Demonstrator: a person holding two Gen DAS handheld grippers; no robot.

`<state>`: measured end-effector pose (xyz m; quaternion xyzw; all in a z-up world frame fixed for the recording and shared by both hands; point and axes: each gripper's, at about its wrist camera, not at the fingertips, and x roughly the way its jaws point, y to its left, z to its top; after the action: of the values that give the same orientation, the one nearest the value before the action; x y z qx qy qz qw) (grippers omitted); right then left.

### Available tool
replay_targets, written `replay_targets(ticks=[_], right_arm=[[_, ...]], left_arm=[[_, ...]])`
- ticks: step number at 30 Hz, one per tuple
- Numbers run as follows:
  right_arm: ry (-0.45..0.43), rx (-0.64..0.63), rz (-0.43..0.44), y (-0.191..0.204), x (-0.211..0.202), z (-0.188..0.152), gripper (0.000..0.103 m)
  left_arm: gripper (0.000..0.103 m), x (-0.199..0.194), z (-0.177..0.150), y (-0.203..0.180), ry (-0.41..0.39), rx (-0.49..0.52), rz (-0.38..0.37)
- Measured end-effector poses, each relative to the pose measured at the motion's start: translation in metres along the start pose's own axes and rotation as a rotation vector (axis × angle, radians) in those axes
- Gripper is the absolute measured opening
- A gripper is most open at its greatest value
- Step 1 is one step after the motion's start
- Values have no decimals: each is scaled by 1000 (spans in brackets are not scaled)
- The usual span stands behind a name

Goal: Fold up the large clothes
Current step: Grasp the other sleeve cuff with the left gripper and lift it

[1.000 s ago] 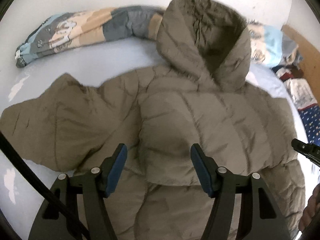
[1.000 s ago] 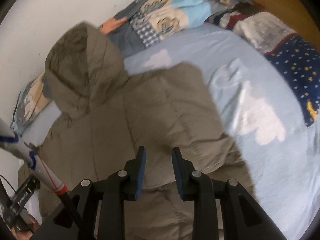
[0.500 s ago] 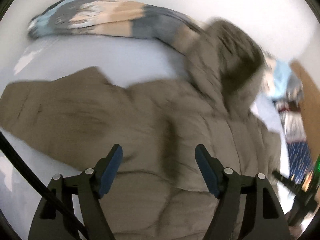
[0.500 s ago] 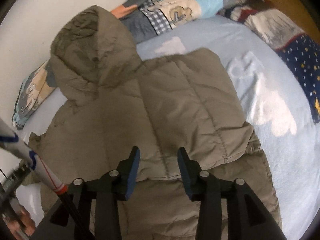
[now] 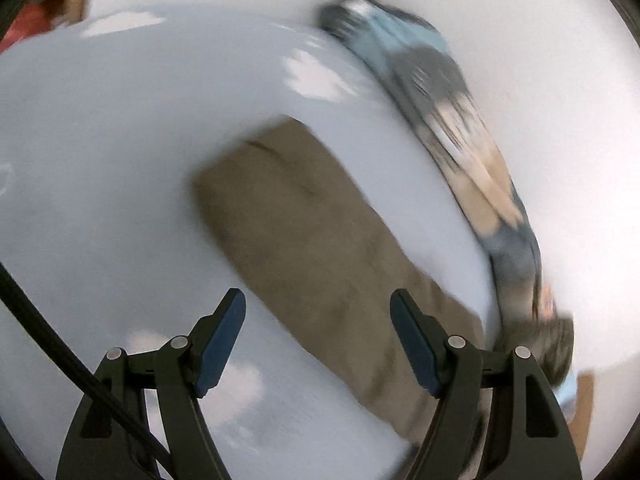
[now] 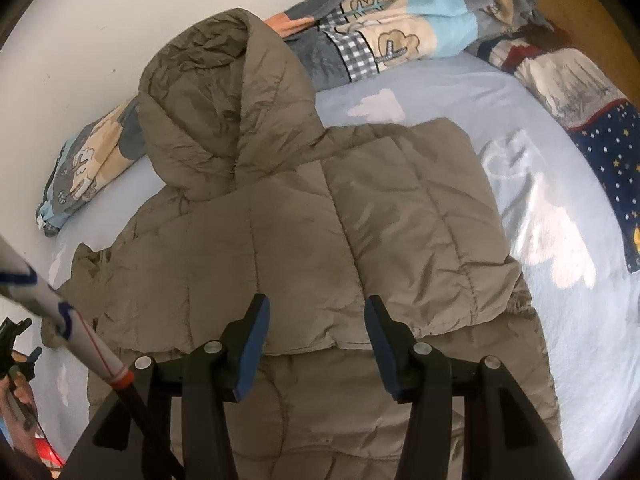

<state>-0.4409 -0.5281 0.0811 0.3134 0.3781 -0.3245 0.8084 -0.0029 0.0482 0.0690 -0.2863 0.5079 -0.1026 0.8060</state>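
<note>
Folding is partly done: ahead of the right gripper (image 6: 316, 340), the olive puffer jacket (image 6: 304, 240) lies on the blue sheet (image 6: 560, 320) with its right sleeve already turned in across the chest, cuff just beyond the fingertips. That claw's jaws have just been opening and stand spread with nothing between them. The left gripper (image 5: 318, 344), also spread and empty, looks down on the other sleeve (image 5: 312, 240), which lies flat and outstretched ahead of its fingertips in a blurred view. Left to do, I judge: this sleeve, the hood (image 6: 216, 104), then doubling the body.
</note>
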Motion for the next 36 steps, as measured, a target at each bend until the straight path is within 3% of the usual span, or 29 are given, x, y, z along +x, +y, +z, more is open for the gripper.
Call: replay_targets(ticks=[3, 8, 11, 14, 18, 22, 24, 27, 31, 36], right_arm=[[-55, -26, -6, 6, -12, 2, 54], [-117, -110, 25, 29, -27, 2, 56], [-137, -222, 31, 58, -32, -6, 59], [-133, -283, 62, 75, -33, -14, 60], [-116, -325, 109, 90, -30, -23, 60], [-99, -364, 95, 102, -20, -33, 60], [-71, -376, 88, 107, -8, -38, 60], [-30, -383, 62, 111, 7, -44, 60], [-7, -377, 74, 117, 16, -48, 60], [-29, -366, 88, 118, 9, -46, 62]], left_arm=[[74, 6, 13, 25, -35, -46, 13], [72, 23, 20, 28, -59, 5, 58], [67, 30, 24, 37, -60, 2, 43], [51, 44, 26, 40, -41, -10, 1], [50, 60, 30, 38, -64, -15, 8], [50, 63, 33, 41, -87, -70, -25], [22, 61, 32, 40, -107, -65, -29], [17, 55, 32, 38, -119, -84, -55], [16, 39, 31, 17, -161, -24, -57], [16, 4, 24, -48, -214, 165, -123]])
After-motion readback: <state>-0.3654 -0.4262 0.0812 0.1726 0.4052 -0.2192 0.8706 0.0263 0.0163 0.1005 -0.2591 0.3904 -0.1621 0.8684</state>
